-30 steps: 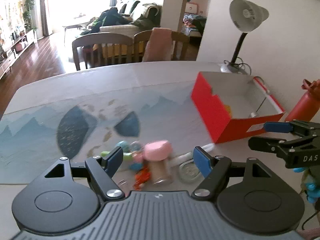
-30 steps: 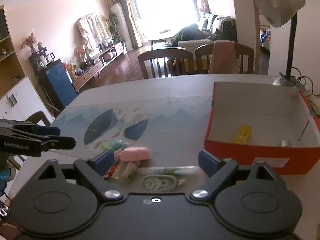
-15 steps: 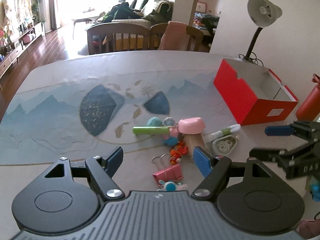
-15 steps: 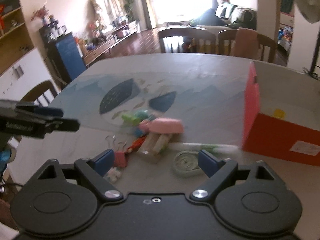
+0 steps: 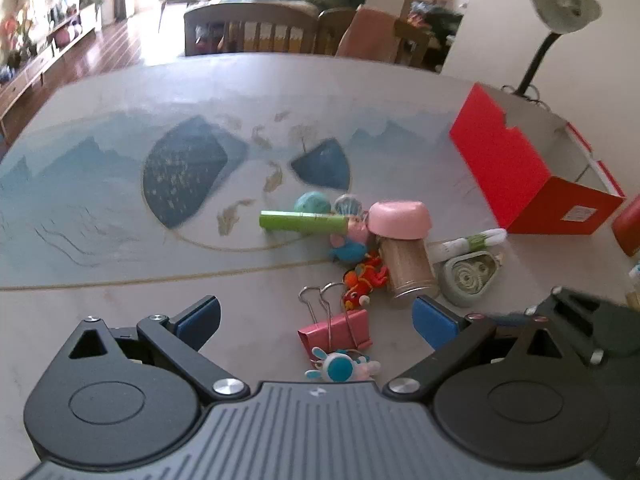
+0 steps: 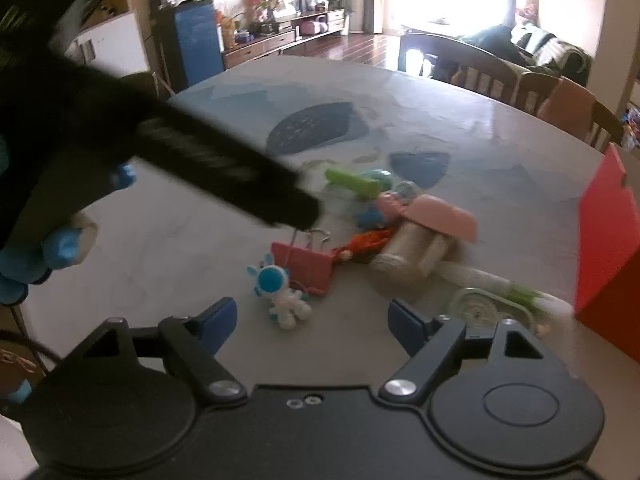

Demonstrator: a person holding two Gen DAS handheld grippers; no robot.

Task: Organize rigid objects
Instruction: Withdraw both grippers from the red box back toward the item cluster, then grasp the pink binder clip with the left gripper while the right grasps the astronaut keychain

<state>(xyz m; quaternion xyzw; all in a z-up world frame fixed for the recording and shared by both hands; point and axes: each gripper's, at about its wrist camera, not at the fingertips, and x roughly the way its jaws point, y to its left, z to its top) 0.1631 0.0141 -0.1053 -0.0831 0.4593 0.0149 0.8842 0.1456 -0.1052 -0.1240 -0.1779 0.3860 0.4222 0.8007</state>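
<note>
A heap of small things lies on the table: a pink binder clip (image 5: 336, 330), a blue-and-white toy figure (image 5: 340, 368), an orange toy (image 5: 366, 276), a pink-lidded jar (image 5: 404, 248) on its side, a green tube (image 5: 302, 222), a grey case (image 5: 470, 276) and a white-green pen (image 5: 470, 240). My left gripper (image 5: 316, 320) hangs over the clip. Its jaws are opening, and the clip sits between them untouched. My right gripper (image 6: 314, 320) is closing its jaws just short of the toy figure (image 6: 280, 292), with nothing pressed between them. The red box (image 5: 516, 176) stands at the right.
A desk lamp (image 5: 560, 4) stands behind the box, and a red bottle (image 5: 628, 228) sits at the right edge. Chairs (image 5: 256, 28) line the table's far side. The left gripper's dark body (image 6: 200, 168) and a blue-gloved hand (image 6: 60, 248) cross the right wrist view.
Both grippers have dropped closer to the heap. The left jaws have spread wider. The right gripper has swung left, so the red box now sits at its view's right edge.
</note>
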